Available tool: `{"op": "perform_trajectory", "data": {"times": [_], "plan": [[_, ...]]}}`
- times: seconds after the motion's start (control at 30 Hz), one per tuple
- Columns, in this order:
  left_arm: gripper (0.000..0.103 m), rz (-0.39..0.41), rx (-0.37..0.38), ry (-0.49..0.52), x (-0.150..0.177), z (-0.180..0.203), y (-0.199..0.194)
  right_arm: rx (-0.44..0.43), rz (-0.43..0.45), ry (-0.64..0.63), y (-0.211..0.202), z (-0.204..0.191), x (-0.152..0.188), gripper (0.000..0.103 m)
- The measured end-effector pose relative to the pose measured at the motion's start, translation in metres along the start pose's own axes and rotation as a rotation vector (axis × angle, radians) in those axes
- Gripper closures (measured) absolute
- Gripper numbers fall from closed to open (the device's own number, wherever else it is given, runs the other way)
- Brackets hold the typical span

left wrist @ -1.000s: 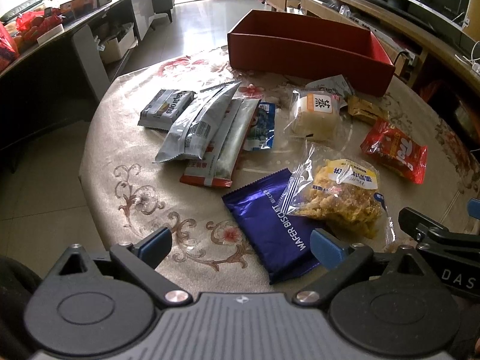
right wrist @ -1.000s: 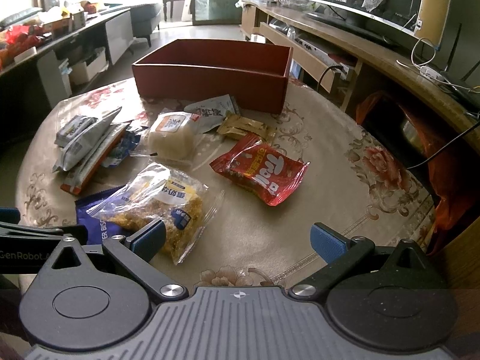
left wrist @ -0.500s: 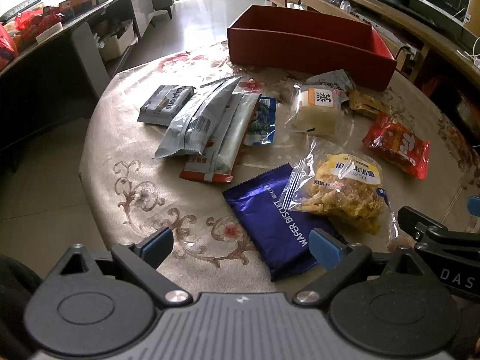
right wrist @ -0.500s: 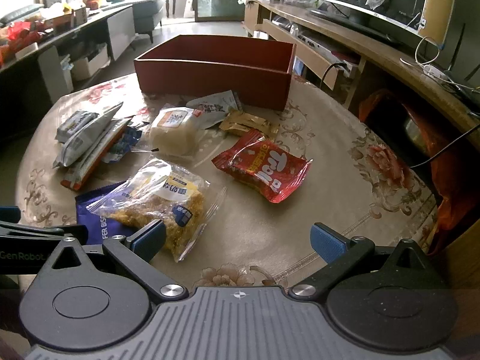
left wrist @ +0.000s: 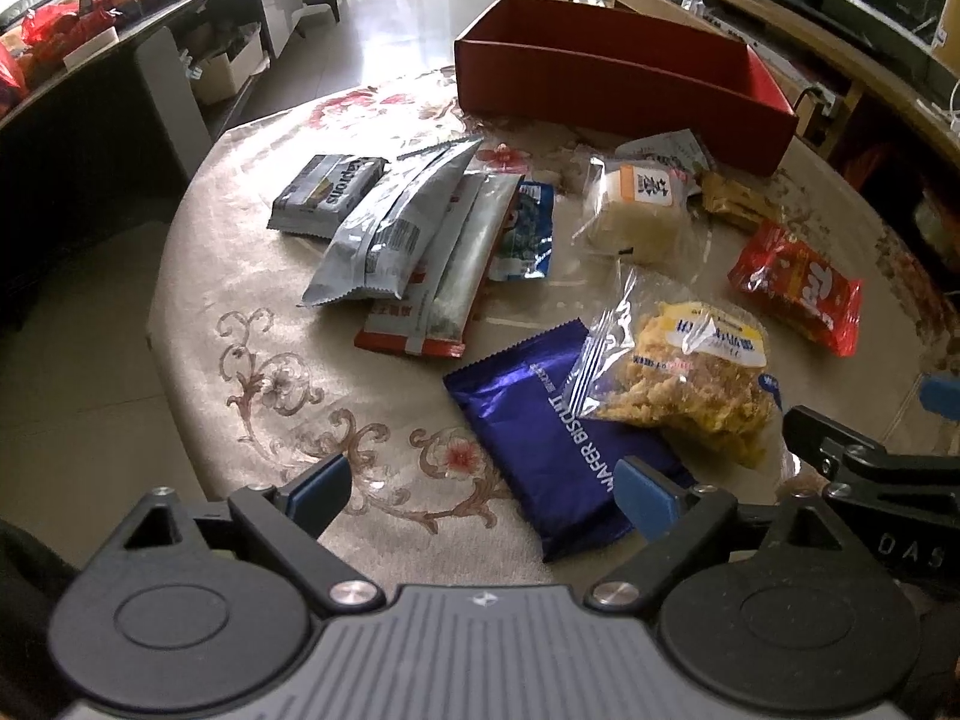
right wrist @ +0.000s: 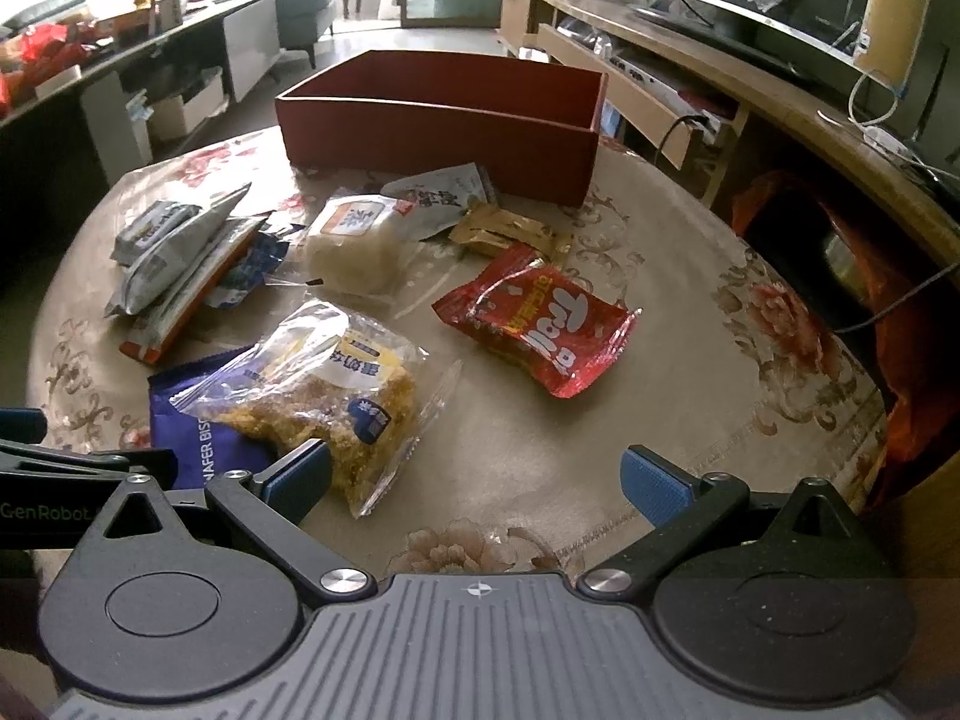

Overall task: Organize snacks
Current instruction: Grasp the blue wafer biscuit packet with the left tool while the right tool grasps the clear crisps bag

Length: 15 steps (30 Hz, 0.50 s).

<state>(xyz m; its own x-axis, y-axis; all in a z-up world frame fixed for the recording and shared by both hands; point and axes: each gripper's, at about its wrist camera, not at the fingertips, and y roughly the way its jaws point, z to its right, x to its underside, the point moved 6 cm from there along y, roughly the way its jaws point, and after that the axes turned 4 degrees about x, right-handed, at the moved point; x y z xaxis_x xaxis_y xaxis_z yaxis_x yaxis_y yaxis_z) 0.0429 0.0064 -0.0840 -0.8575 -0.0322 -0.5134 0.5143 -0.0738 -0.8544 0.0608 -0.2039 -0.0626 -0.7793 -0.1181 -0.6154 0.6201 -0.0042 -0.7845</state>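
Note:
A red box (left wrist: pixel 624 90) (right wrist: pixel 438 132) stands at the far side of the round table. Loose snacks lie in front of it. Nearest are a blue wafer biscuit packet (left wrist: pixel 558 420) (right wrist: pixel 180 414) and a clear bag of yellow crisps (left wrist: pixel 690 378) (right wrist: pixel 336 384) resting partly on it. My left gripper (left wrist: pixel 480 495) hovers over the wafer packet's near end; its jaws are closing but stand wide, and the pads touch nothing. A red Trolli packet (right wrist: pixel 540 324) lies ahead of my right gripper (right wrist: pixel 477 480), which is open with only tablecloth between its fingers.
A wrapped white cake (left wrist: pixel 642 210), silver packets (left wrist: pixel 390 228), a grey packet (left wrist: pixel 324 192) and a gold packet (right wrist: pixel 504 234) lie mid-table. A TV cabinet (right wrist: pixel 750 90) runs along the right and a low cabinet (left wrist: pixel 150 60) along the left. The table edge (left wrist: pixel 174 300) curves close on the left.
The left jaws have narrowed slightly. Both hands have stayed where they were, and no snack has moved.

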Motion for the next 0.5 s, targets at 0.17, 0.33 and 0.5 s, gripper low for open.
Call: {"op": "perform_trajectory", "data": {"times": [0.17,0.33,0.5], "plan": [[0.005,-0.007,-0.013,-0.027,0.000,-0.010,0.002,-0.067,0.024,-0.126,0.004,-0.009,-0.019,0.000],[0.005,-0.037,-0.013,-0.054,0.004,-0.021,0.008,-0.169,-0.014,-0.302,0.021,-0.031,-0.033,0.000],[0.005,-0.069,-0.011,-0.068,0.010,-0.027,0.015,-0.278,-0.075,-0.424,0.038,-0.048,-0.039,0.000]]}}
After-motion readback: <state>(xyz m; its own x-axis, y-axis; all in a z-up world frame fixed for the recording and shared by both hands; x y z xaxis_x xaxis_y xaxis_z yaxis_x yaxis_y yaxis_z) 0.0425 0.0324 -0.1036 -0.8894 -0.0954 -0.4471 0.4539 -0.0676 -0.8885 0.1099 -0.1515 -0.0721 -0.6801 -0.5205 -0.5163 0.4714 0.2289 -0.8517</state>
